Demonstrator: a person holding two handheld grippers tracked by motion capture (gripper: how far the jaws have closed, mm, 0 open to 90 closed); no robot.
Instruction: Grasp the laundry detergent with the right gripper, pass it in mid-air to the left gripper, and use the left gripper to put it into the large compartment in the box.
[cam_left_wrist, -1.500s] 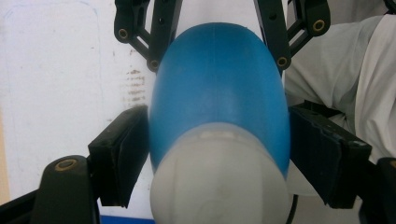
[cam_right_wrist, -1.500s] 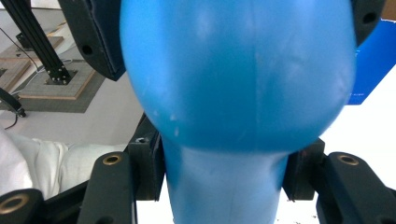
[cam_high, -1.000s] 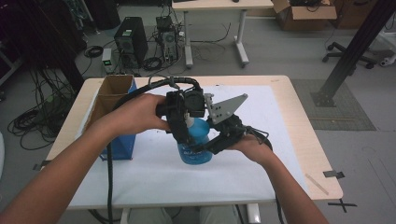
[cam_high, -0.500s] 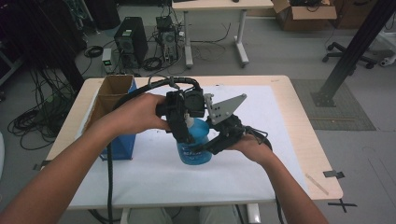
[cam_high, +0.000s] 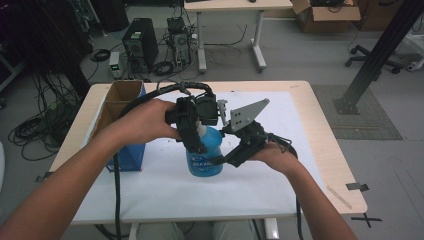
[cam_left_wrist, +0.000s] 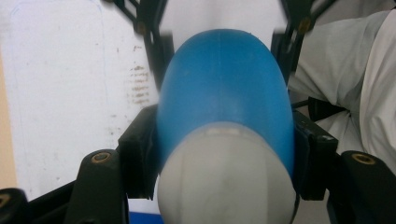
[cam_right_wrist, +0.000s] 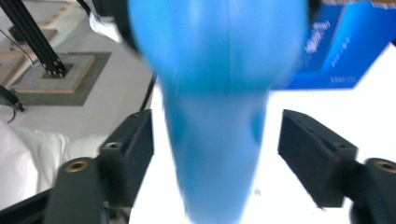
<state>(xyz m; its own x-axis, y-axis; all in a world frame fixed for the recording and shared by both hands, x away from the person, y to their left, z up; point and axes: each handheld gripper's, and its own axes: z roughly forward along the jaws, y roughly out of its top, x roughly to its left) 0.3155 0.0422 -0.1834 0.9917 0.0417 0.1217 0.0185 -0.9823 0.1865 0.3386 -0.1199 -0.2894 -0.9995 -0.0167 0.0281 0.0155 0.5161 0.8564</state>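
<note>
A blue plastic bottle (cam_high: 205, 156) with a white cap stands upright at the middle of the white mat. My left gripper (cam_high: 199, 131) comes down from above and is shut on the bottle's top. In the left gripper view its pads (cam_left_wrist: 140, 154) press both sides of the bottle (cam_left_wrist: 224, 88) just below the white cap (cam_left_wrist: 226, 182). My right gripper (cam_high: 229, 159) reaches in from the right at the bottle's lower body. In the right gripper view its jaws stand on either side of the blurred blue bottle (cam_right_wrist: 219, 93), with a small gap on each side, so it is open.
An open cardboard box with blue sides (cam_high: 122, 127) stands at the left of the table, close to my left forearm. The white mat (cam_high: 285, 185) covers most of the wooden table (cam_high: 327, 150). Computers and cables lie on the floor beyond the far edge.
</note>
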